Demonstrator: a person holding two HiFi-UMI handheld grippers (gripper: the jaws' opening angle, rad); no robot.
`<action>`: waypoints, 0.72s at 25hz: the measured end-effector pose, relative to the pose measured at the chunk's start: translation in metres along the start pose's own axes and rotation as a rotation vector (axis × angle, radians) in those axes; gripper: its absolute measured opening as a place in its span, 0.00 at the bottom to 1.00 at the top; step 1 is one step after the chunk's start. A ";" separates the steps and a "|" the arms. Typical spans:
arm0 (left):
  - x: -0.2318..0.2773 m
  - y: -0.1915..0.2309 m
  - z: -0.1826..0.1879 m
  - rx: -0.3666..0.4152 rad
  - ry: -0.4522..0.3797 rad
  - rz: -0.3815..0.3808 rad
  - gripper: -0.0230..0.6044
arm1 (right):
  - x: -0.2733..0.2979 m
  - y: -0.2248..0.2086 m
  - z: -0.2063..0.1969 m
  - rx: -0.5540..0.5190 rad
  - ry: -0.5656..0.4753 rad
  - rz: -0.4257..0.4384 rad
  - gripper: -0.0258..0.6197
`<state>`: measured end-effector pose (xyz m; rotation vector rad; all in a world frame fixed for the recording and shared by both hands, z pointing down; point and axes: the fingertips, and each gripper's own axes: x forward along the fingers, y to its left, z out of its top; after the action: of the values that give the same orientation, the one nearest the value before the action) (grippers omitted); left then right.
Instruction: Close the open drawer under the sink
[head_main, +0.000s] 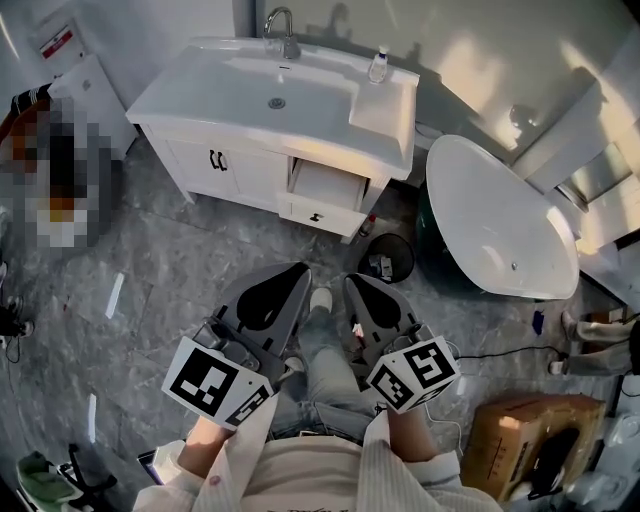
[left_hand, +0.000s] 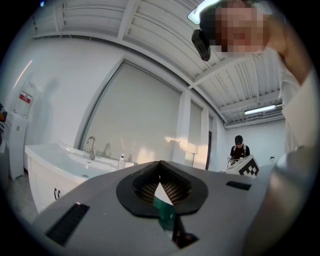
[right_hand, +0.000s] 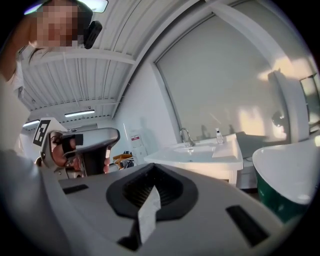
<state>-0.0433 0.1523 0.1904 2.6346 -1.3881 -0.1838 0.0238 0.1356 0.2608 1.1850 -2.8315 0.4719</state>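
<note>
The white sink cabinet (head_main: 240, 165) stands at the far side of the floor. Its drawer (head_main: 325, 190) under the right part of the counter is pulled out, its front with a small black handle (head_main: 317, 215) facing me. My left gripper (head_main: 298, 270) and right gripper (head_main: 353, 282) are held side by side near my body, well short of the drawer, both shut and holding nothing. The left gripper view shows that gripper (left_hand: 160, 164) with jaws pressed together and the sink cabinet (left_hand: 45, 172) far to the left. The right gripper (right_hand: 150, 169) is likewise shut, with the cabinet (right_hand: 200, 156) beyond it.
A white bathtub (head_main: 500, 215) with a green outside stands right of the cabinet. A black bin (head_main: 387, 258) and a small bottle (head_main: 367, 226) sit on the floor by the drawer. A cardboard box (head_main: 520, 440) lies at lower right. Another person (left_hand: 240, 147) stands far off.
</note>
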 end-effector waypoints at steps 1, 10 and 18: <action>0.007 0.004 -0.001 0.003 0.005 -0.001 0.06 | 0.007 -0.005 0.001 0.002 0.005 0.001 0.05; 0.091 0.060 0.005 0.009 0.029 -0.014 0.06 | 0.083 -0.063 0.024 0.007 0.045 0.020 0.05; 0.170 0.108 0.028 0.011 0.016 -0.004 0.06 | 0.139 -0.124 0.065 0.005 0.042 0.012 0.05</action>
<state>-0.0402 -0.0508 0.1778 2.6424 -1.3827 -0.1555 0.0181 -0.0615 0.2517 1.1451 -2.8059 0.4984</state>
